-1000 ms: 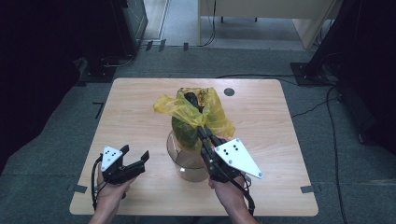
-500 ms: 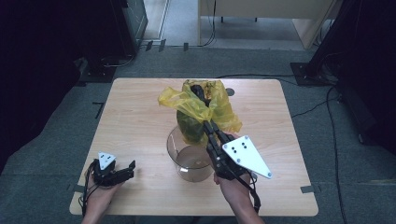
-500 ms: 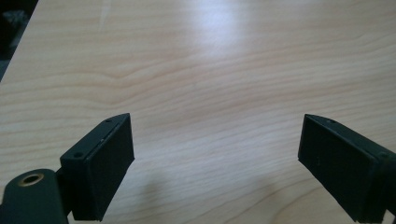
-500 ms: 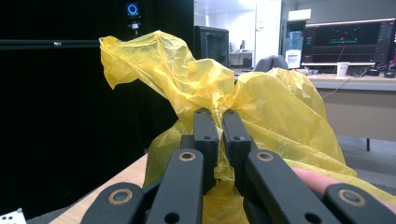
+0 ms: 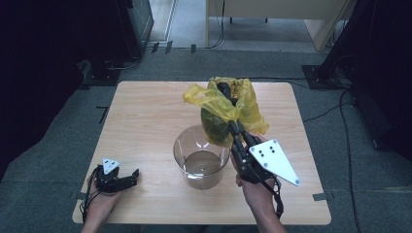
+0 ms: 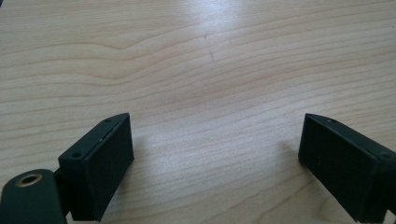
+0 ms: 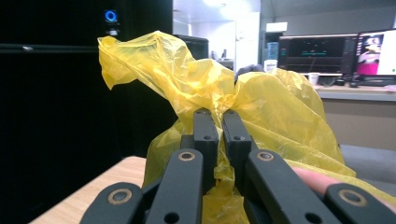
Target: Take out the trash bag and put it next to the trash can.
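My right gripper [image 5: 232, 122] is shut on a bunched fold of a yellow plastic bag [image 5: 244, 105] and holds it up in the air, just behind and to the right of a clear glass bowl [image 5: 201, 156]. Something dark green shows through the bag's lower part. In the right gripper view the two jaws [image 7: 222, 117] pinch the yellow bag [image 7: 187, 77] between them. My left gripper [image 5: 127, 177] lies low by the table's front left corner. In its own view the left gripper [image 6: 215, 140] is open over bare wood; its jaws have just been opening, with nothing between them.
The wooden table [image 5: 145, 121] stands on grey carpet, with cables and dark equipment [image 5: 131, 29] around it. The glass bowl stands at the front middle. A desk with lit monitors [image 7: 327, 51] is far behind the bag.
The right gripper carried the yellow bag from above the bowl to the right and farther back. The left hand sank toward the table's front left corner.
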`<state>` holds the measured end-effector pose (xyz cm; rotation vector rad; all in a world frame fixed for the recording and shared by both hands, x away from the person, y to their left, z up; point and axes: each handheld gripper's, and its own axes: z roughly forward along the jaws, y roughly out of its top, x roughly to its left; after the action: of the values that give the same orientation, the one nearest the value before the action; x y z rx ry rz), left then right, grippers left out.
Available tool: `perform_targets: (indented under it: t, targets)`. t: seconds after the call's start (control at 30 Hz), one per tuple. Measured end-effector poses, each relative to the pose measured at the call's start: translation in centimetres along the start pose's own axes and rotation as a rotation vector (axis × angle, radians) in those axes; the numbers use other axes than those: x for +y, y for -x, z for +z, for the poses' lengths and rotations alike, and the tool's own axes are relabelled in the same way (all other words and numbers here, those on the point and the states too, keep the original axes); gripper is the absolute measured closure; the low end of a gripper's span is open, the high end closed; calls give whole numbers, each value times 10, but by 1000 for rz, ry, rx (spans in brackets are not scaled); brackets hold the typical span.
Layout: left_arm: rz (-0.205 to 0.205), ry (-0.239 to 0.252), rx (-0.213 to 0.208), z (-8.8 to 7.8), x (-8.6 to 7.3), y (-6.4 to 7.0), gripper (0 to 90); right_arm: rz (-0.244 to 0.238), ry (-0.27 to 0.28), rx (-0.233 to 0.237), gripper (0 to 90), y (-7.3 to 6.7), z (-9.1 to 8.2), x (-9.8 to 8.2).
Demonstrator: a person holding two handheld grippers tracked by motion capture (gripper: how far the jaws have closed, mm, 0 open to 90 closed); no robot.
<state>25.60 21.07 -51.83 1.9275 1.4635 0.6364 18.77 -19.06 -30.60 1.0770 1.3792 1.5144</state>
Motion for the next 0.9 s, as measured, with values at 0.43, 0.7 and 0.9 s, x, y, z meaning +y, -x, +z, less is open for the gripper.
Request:
perform_targets:
  t: [0.43, 0.7, 0.9]
  targets:
    - [2, 0, -3, 1, 1, 1, 96, -16, -91, -147, 878, 47, 17, -53]
    - [-1, 2, -3, 1, 1, 1, 96, -4, -160, -182, 878, 63, 42, -87]
    - [5, 0, -6, 1, 1, 1, 97, 17, -208, -121, 876, 69, 59, -109]
